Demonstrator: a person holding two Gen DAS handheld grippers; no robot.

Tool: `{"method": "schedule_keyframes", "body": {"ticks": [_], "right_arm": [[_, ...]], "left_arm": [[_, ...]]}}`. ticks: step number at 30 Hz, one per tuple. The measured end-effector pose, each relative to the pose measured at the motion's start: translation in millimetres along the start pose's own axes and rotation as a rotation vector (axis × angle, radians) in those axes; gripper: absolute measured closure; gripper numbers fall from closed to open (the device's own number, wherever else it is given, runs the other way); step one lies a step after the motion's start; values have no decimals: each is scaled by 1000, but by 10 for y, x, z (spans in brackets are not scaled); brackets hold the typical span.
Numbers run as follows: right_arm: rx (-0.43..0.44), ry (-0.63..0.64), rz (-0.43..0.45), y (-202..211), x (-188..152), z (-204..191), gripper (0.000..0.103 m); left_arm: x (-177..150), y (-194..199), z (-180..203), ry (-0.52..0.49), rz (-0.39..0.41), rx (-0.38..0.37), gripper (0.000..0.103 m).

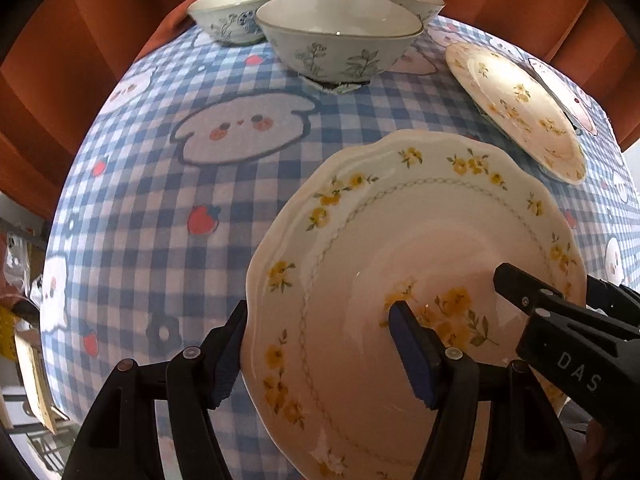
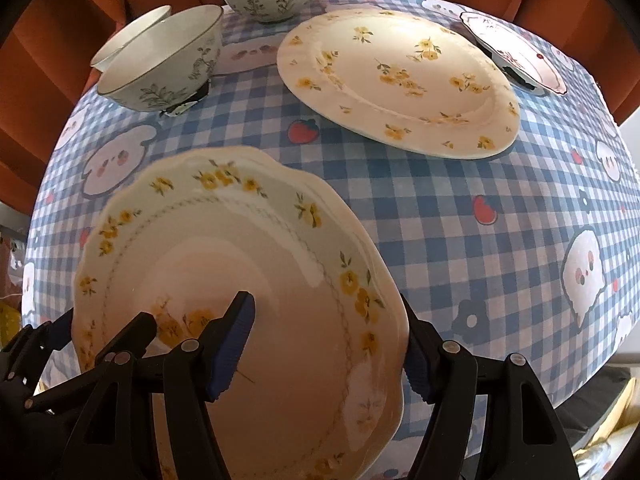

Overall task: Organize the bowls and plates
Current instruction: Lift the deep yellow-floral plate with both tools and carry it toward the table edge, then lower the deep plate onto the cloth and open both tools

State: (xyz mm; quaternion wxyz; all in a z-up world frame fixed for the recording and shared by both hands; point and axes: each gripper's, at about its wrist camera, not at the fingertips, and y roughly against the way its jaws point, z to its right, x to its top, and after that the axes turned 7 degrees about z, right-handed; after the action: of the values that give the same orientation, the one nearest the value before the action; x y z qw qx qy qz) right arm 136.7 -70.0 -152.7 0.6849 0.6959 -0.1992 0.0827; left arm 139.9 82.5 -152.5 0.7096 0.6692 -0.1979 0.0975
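Scalloped plate gripped between left tongs and right tongs.

A home dining spot, by the look of it: a table under a blue gingham tablecloth printed with cartoon faces and strawberries fills the middle of both views. Rust-orange curtains hang across the top (heavy folds), and floral bowls and plates sit toward the upper part.
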Motion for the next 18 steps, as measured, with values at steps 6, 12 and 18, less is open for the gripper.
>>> {"method": "schedule_keyframes", "body": {"ticks": [6, 12, 18], "right_arm": [[-8, -32, -6, -87, 69, -8, 31], [-19, -9, -9, -72, 84, -4, 31], [4, 18, 20, 165, 104, 31, 30]], "left_arm": [[76, -74, 45, -4, 32, 0, 24], [43, -42, 50, -5, 34, -2, 20], [39, 147, 71, 0, 54, -8, 13]]}}
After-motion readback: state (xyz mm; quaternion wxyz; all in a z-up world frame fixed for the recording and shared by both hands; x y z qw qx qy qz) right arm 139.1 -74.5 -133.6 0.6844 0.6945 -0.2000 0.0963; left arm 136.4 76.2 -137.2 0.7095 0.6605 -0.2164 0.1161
